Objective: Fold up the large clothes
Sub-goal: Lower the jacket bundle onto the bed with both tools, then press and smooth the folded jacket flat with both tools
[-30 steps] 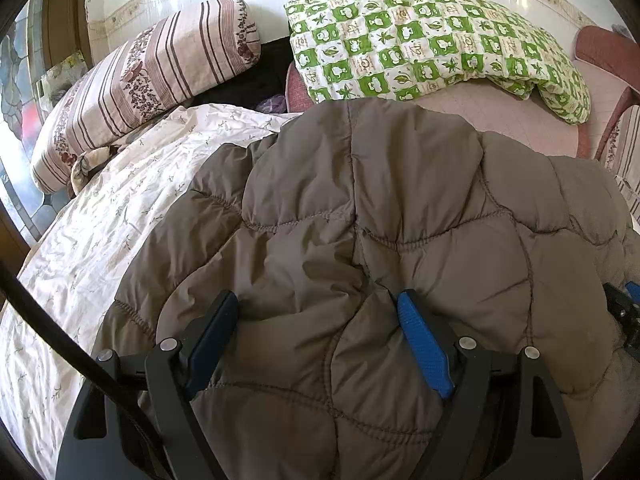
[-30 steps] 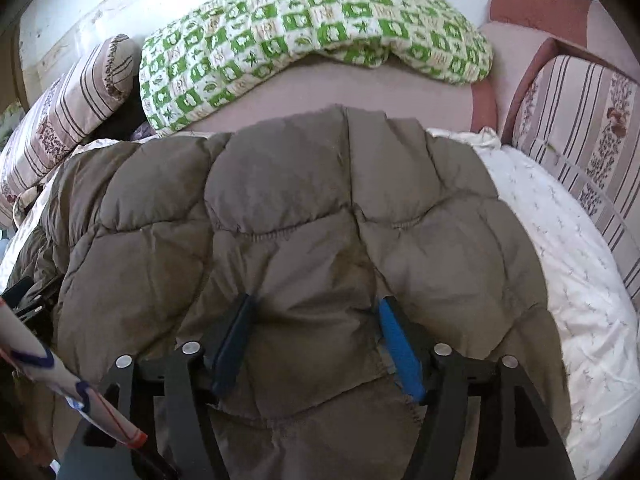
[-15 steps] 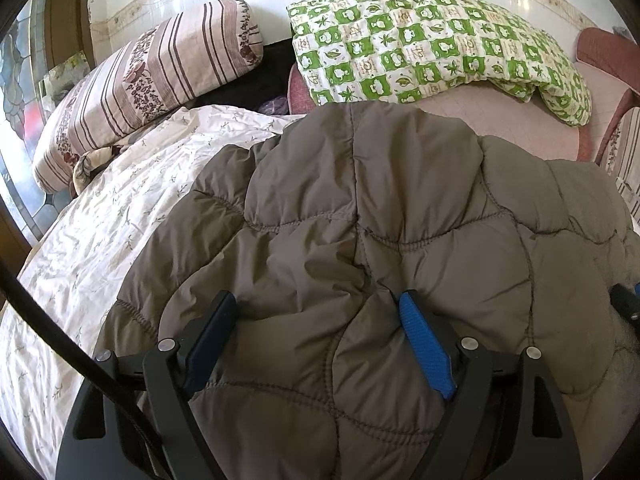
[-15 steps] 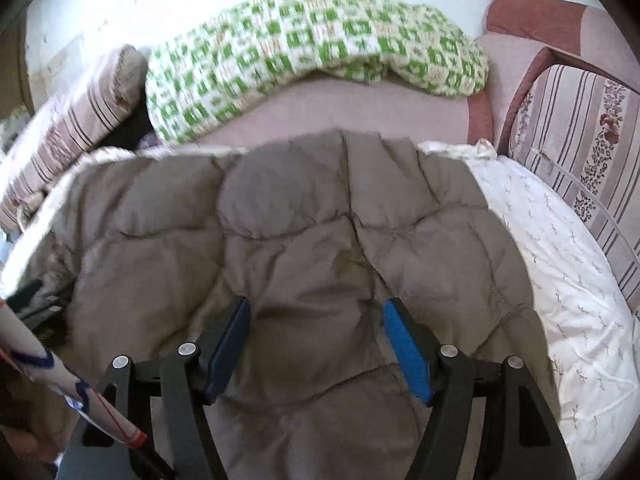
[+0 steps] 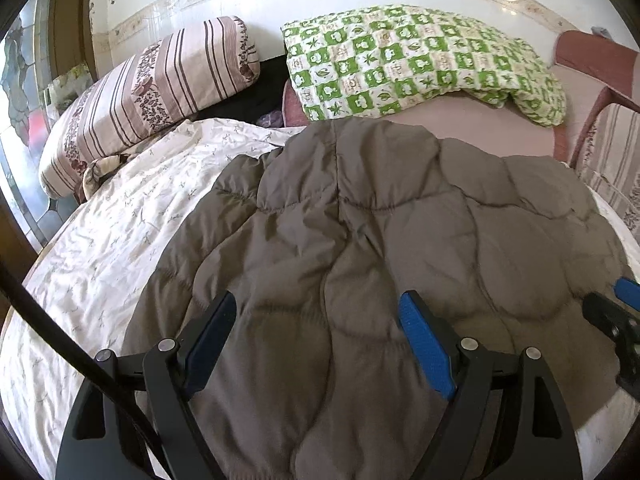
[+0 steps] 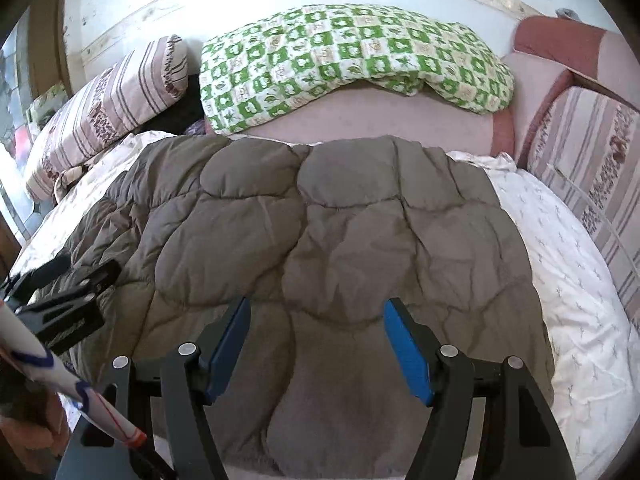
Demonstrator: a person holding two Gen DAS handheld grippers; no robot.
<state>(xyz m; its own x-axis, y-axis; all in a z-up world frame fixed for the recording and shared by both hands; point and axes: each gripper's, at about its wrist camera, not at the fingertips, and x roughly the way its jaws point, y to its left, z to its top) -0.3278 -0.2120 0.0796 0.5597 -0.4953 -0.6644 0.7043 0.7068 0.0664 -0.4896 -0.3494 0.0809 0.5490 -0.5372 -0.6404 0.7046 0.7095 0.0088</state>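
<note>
Two wrist views, side by side, low over the bed.
My left camera looks forward over the quilted jacket (image 5: 360,240) toward the green checked pillow (image 5: 420,56); my right one sits close alongside, facing the same way and sharing jacket, pillow and wall.

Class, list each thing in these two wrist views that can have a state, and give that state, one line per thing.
Quilted jacket: spread flat on the bed.
Left gripper: open over the jacket.
Right gripper: open over the jacket.
Green checked pillow: lying slumped.
Striped bolster: lying on its side.
Bedsheet: wrinkled.
</note>
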